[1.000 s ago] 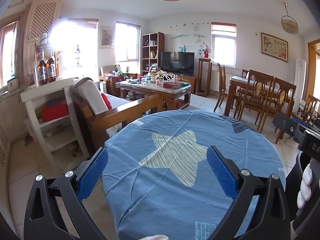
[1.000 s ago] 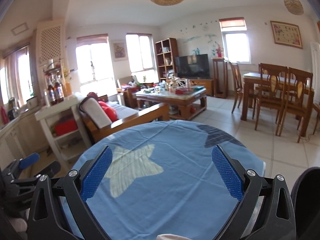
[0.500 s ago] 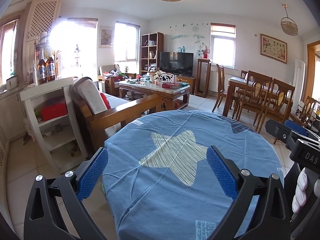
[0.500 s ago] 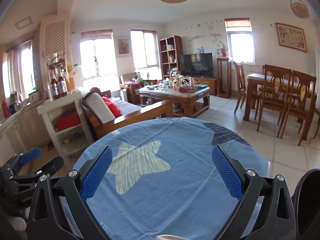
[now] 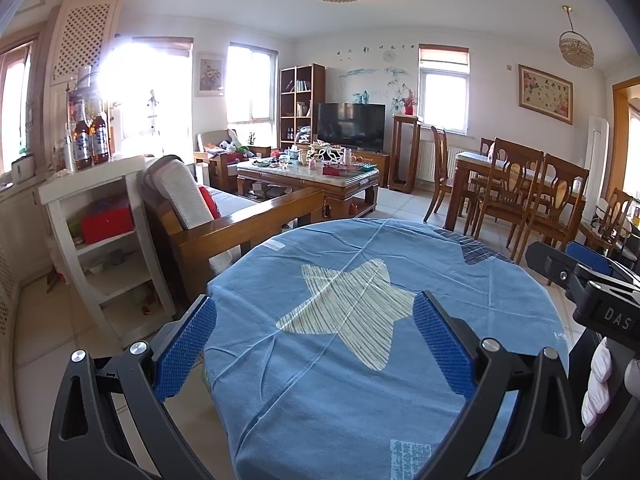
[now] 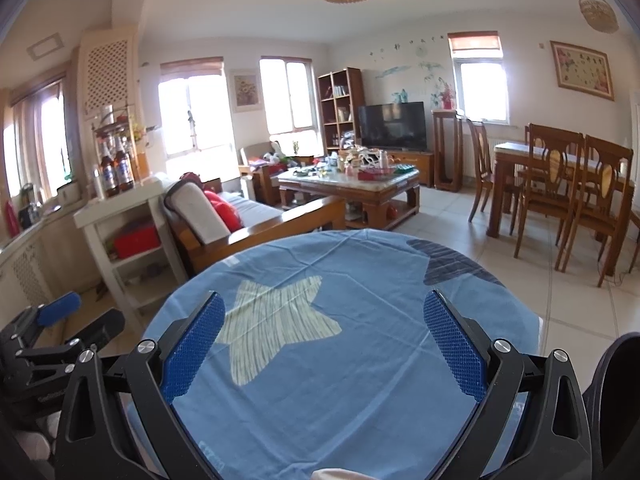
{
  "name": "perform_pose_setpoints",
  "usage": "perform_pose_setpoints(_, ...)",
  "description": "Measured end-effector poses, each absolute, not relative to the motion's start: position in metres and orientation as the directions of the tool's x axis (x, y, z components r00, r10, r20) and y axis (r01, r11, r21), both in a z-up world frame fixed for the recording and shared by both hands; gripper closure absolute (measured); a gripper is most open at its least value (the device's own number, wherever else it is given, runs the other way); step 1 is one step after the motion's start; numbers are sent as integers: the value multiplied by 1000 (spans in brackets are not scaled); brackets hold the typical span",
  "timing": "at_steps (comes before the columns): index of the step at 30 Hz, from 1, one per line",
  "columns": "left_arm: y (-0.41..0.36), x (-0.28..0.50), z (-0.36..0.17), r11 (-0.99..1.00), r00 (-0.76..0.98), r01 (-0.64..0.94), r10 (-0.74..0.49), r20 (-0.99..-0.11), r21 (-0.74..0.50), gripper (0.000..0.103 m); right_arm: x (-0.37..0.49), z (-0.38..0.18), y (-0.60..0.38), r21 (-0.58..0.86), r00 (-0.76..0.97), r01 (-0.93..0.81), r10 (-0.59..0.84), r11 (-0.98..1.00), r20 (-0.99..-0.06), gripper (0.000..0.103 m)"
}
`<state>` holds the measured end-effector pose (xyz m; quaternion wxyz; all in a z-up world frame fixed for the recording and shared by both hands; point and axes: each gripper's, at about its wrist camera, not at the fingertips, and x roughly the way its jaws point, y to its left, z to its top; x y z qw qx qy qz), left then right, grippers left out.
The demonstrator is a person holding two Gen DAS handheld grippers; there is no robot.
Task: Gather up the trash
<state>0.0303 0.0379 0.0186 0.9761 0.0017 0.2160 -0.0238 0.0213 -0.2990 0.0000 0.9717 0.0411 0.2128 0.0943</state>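
Note:
A round table with a blue cloth (image 5: 360, 360) bearing a pale star fills the foreground in both views (image 6: 360, 360). I see no trash on it. My left gripper (image 5: 314, 322) is open and empty over the near left part of the table. My right gripper (image 6: 324, 320) is open and empty over the near middle. The left gripper also shows at the lower left of the right wrist view (image 6: 60, 332), and the right gripper at the right edge of the left wrist view (image 5: 580, 280).
A wooden sofa (image 5: 224, 224) and a white shelf unit (image 5: 104, 216) with bottles stand to the left. A cluttered coffee table (image 5: 308, 172) sits beyond. A dining table with chairs (image 5: 520, 192) is at the right. A dark bin rim (image 6: 616, 400) shows at lower right.
Both grippers have shifted slightly; the room drifts a little in each view. The jaws stay open and empty.

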Motion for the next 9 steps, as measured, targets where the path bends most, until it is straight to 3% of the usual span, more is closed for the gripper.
perform_pose_setpoints(9,35,29,19,999,905,49,-46,-423,-5,5,20,-2,-299,124,890,-162,199,979,-411,5)
